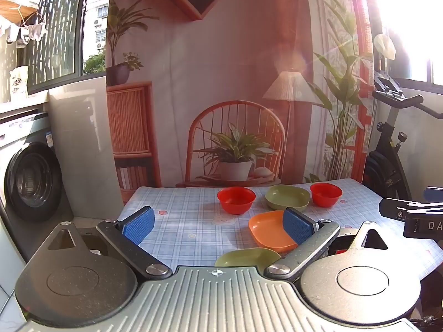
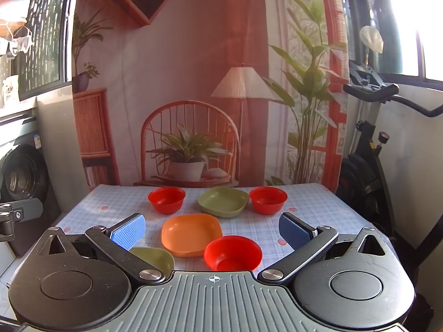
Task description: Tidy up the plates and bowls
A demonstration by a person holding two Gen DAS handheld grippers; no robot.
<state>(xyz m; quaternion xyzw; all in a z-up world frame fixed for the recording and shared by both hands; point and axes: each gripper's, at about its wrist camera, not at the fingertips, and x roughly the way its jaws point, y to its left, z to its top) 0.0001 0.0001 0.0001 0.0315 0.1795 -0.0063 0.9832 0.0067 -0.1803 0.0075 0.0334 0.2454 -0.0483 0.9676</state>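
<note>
Dishes sit loose: round red plastic bowl (image 2: 233, 252) at my right gripper's (image 2: 211, 231) six o'clock, square orange plastic plate (image 2: 191, 233) touching it at ten. Both my grippers gape wide, holding nothing. Grabbing the bowl could shove that plate.

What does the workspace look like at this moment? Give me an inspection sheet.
Surface: table under a blue checked cloth.
Job's things: three red bowls, far left, far right, near; orange plate in the middle; green plate at the back; another green plate near, partly hidden behind the right gripper's arm.
Clutter: nothing seen.
Grippers: left gripper and right gripper both above the table, jaws open, holding nothing.
Cables: nothing seen.
Surroundings: printed room backdrop, washing machine, exercise bike.
</note>
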